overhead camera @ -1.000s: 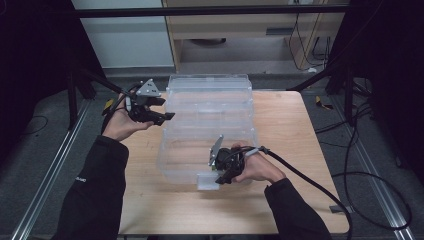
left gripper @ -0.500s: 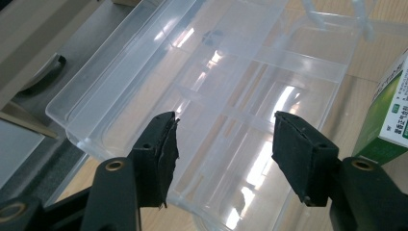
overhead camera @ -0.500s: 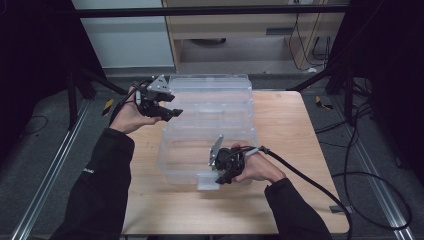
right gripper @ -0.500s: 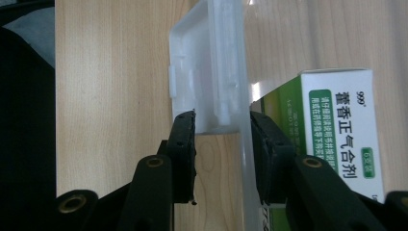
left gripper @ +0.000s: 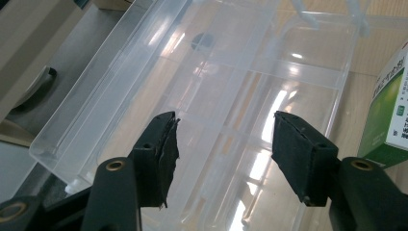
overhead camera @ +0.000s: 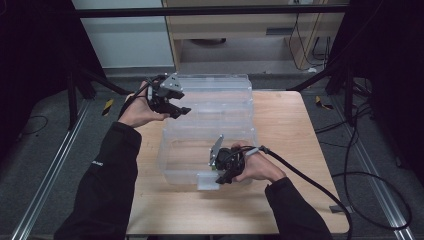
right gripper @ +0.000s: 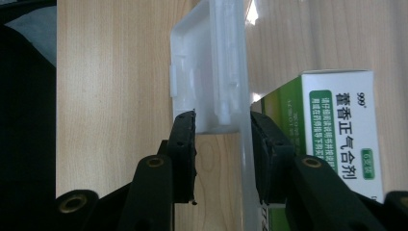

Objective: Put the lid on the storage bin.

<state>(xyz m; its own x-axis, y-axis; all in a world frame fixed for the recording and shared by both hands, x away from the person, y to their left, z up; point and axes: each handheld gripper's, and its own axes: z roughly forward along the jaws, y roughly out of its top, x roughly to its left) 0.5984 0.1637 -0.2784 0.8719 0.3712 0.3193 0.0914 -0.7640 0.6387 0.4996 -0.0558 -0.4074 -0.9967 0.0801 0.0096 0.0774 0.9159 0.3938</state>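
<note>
right gripper [right gripper: 223, 125] clamped on clear box [overhead camera: 210, 145] front wall and latch, green carton [right gripper: 337, 134] cut off (label partly hidden), left gripper [left gripper: 223, 139] jaws apart, empty

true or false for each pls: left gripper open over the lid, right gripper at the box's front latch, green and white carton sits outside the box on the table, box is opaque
1. The left gripper is open above the flipped-back lid. True.
2. The right gripper has its jaws either side of the front wall of the clear box, by the white latch. True.
3. The green and white carton lies outside the box. False: it sits inside, behind the front wall.
4. The box is opaque. False: the wooden table shows through it.
</note>
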